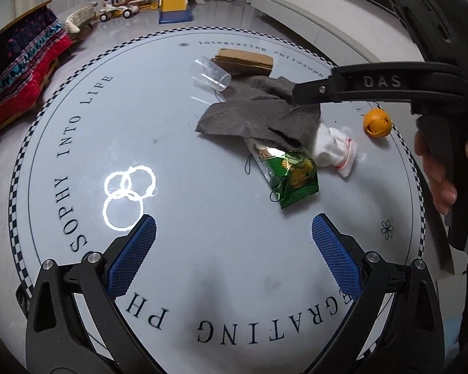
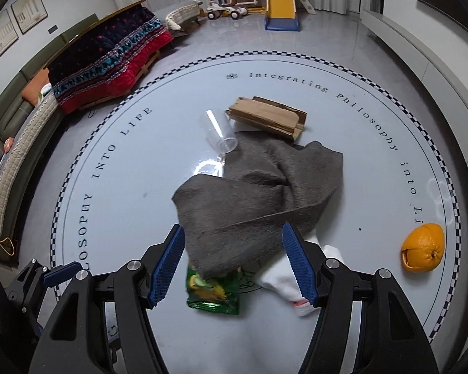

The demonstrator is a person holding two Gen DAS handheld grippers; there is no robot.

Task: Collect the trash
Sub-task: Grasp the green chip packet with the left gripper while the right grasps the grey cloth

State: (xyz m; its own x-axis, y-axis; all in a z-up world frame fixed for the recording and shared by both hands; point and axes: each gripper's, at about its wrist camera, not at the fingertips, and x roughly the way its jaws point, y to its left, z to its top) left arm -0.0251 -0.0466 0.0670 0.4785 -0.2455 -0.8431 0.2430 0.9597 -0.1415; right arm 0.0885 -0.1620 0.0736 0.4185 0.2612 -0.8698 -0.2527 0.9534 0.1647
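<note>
A grey cloth [image 1: 259, 115] [image 2: 259, 193] lies crumpled in the middle of the round white table [image 1: 202, 265] [image 2: 124, 180]. Under its near edge lie a green snack wrapper [image 1: 291, 176] [image 2: 213, 294] and a white crumpled bag [image 1: 335, 148] [image 2: 288, 280]. A clear plastic cup [image 1: 209, 73] [image 2: 220, 131] lies on its side next to a flattened brown cardboard piece [image 1: 245, 60] [image 2: 270, 118]. An orange peel [image 1: 377, 122] [image 2: 422, 247] sits at the right. My left gripper [image 1: 234, 237] is open and empty, short of the wrapper. My right gripper [image 2: 234, 255] is open above the cloth's near edge; its body also shows in the left wrist view [image 1: 374, 85].
The table stands on a grey floor. A sofa with a red and dark patterned blanket [image 2: 109, 59] is at the left. Children's toys and a yellow slide [image 2: 279, 0] stand at the back. A low white cabinet [image 2: 421, 46] runs along the right.
</note>
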